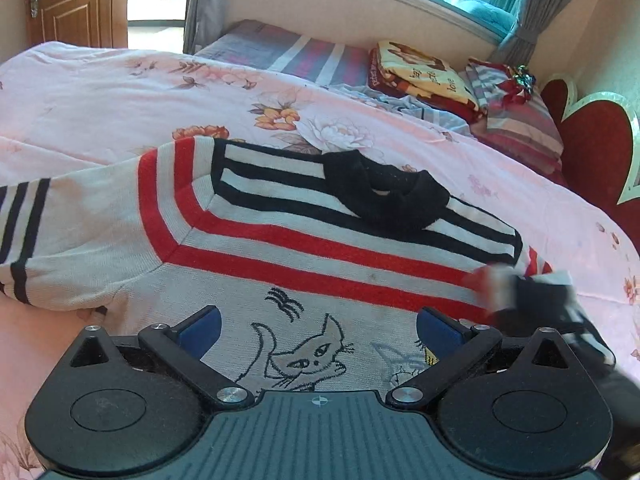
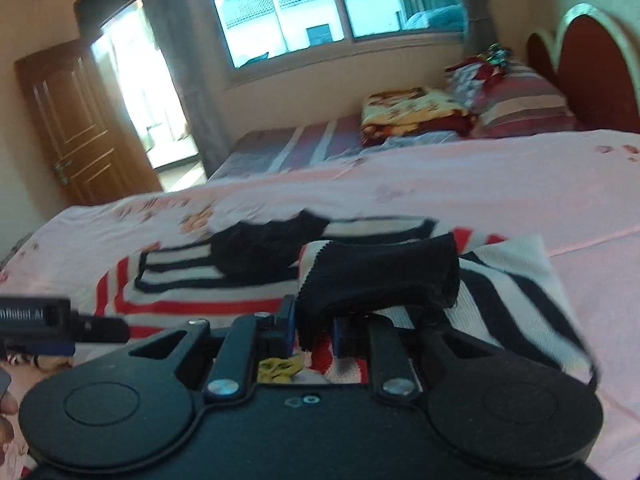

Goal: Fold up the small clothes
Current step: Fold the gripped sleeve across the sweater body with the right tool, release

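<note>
1. A small knit sweater (image 1: 280, 248) is lying spread on the pink floral bedspread (image 1: 100, 92) — white, with red and black stripes, a black collar (image 1: 384, 196) and cat drawings across its chest.
2. The left gripper (image 1: 318, 330) is hovering over the cat drawings, its blue-padded jaws standing wide apart and holding nothing.
3. The right gripper (image 2: 314, 330) is pinching the black cuff (image 2: 380, 280) of the striped sleeve (image 2: 520, 304), jaws clamped on the fabric.
4. On the folded blanket (image 1: 424, 72) near the headboard (image 1: 592, 132), the word "love" is showing — other lettering is too small to read.
</note>
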`<state>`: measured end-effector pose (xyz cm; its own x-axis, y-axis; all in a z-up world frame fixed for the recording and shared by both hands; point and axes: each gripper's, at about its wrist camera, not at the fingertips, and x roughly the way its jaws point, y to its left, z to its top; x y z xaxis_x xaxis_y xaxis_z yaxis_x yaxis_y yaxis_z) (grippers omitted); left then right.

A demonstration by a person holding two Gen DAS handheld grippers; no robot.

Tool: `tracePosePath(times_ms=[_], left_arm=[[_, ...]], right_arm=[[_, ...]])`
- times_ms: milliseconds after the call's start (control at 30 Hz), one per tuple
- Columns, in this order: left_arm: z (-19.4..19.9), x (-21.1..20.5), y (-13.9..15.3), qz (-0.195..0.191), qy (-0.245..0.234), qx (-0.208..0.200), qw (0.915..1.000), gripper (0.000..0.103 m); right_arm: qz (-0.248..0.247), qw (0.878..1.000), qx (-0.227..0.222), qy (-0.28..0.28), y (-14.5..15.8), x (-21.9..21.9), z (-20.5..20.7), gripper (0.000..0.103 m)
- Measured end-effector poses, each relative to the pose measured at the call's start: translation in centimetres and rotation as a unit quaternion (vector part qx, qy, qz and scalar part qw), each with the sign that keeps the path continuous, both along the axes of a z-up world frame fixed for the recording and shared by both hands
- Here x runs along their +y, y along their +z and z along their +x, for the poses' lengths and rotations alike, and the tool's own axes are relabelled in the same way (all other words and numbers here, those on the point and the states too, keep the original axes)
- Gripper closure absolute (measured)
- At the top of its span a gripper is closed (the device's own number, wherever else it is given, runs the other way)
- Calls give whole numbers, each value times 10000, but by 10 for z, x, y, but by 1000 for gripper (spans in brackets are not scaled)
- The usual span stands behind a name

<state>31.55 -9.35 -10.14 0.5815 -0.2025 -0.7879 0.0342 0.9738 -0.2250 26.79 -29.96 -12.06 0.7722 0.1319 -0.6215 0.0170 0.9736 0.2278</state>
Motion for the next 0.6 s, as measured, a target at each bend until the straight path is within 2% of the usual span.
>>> tracePosePath(times_ms=[33, 100, 133, 167, 233, 367, 500, 567, 600], left_arm=[[2, 0, -4, -93, -15, 59, 9999, 0], [4, 0, -14, -513, -97, 256, 9983, 0], [6, 0, -20, -680, -108, 338, 9971, 0], [6, -3, -25, -841, -148, 428, 9954, 0], [9, -10, -36, -1005, -275, 537, 9931, 0], [9, -29, -54, -1170, -472, 769, 9890, 0], [4, -42, -61, -1410, -430, 658, 9869, 2], [7, -46, -64, -1506, -449, 603, 9857, 34], [11, -48, -66, -1520, -444, 628, 9854, 37]], right_arm=[[-24, 9998, 161, 123, -9, 8, 6, 80], [-154, 9988, 384, 244, -21, 21, 10, 73], [-278, 9986, 334, 299, -21, 27, 6, 61], [-395, 9984, 235, 339, -17, 31, 0, 44], [-531, 9979, -26, 363, -5, 31, -17, 34], [-814, 9965, -177, 121, 7, 9, -54, 36], [-882, 9955, -87, -347, 5, -24, -82, 36], [-928, 9941, -15, -565, 1, -37, -89, 36], [-948, 9933, 15, -658, -1, -41, -92, 36]])
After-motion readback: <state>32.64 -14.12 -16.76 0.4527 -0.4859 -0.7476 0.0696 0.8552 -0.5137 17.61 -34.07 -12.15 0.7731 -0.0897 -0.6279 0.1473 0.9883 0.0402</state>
